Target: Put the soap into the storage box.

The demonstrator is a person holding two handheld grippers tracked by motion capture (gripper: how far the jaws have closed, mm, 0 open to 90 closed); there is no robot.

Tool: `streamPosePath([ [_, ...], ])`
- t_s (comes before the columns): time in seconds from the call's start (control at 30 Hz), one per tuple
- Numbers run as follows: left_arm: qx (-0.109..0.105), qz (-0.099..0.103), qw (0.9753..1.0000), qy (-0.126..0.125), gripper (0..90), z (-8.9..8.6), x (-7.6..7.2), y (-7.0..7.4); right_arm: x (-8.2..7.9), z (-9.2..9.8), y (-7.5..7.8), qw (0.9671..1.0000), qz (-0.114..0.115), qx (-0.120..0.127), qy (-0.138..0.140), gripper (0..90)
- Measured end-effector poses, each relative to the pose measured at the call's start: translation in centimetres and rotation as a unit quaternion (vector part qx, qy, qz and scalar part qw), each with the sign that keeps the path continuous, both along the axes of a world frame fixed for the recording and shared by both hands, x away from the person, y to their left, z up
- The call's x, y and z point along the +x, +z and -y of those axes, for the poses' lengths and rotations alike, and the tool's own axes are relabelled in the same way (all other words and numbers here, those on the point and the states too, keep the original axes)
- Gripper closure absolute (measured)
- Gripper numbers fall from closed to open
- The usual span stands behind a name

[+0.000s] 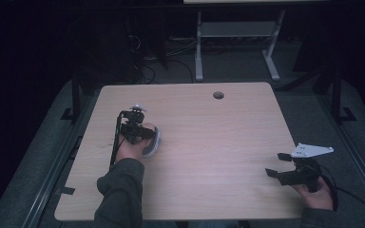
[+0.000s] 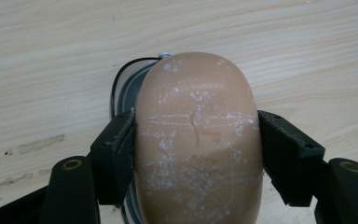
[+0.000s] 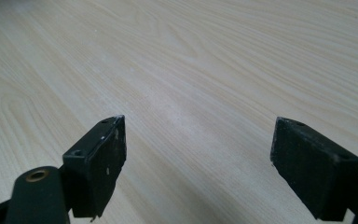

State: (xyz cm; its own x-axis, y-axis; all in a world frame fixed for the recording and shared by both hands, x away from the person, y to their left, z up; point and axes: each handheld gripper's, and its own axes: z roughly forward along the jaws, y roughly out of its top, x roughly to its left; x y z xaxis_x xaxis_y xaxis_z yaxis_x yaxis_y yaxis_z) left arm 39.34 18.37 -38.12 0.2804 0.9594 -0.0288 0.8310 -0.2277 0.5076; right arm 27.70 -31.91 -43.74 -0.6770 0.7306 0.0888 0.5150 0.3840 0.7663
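A tan, rounded, bun-shaped object point(image 2: 198, 140) with white specks sits between the jaws of my left gripper point(image 2: 196, 135), and both pads press its sides. Under it lies a grey oval dish point(image 2: 128, 91) with a dark rim, resting on the wooden table point(image 2: 51, 56). In the high view the left gripper point(image 1: 140, 130) is at the table's left-middle, over the grey dish point(image 1: 153, 145). My right gripper point(image 1: 276, 164) hovers open near the table's front right corner. Its jaws point(image 3: 198, 154) stand wide apart with bare wood between them.
The light wooden table point(image 1: 209, 142) has a round cable hole point(image 1: 218, 95) near its far edge. Beyond it on the dark floor stand a white desk frame point(image 1: 235, 33) and some cables point(image 1: 142, 66).
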Motion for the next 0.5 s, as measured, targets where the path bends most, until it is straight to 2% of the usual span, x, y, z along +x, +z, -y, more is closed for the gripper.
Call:
streamPosePath([
  [0.5, 0.000, -0.004, 0.9999, 0.014, 32.3, -0.28, 0.08, -0.19, -0.01, 0.00, -0.01, 1.0000, 0.000, 0.000, 0.000, 17.7],
])
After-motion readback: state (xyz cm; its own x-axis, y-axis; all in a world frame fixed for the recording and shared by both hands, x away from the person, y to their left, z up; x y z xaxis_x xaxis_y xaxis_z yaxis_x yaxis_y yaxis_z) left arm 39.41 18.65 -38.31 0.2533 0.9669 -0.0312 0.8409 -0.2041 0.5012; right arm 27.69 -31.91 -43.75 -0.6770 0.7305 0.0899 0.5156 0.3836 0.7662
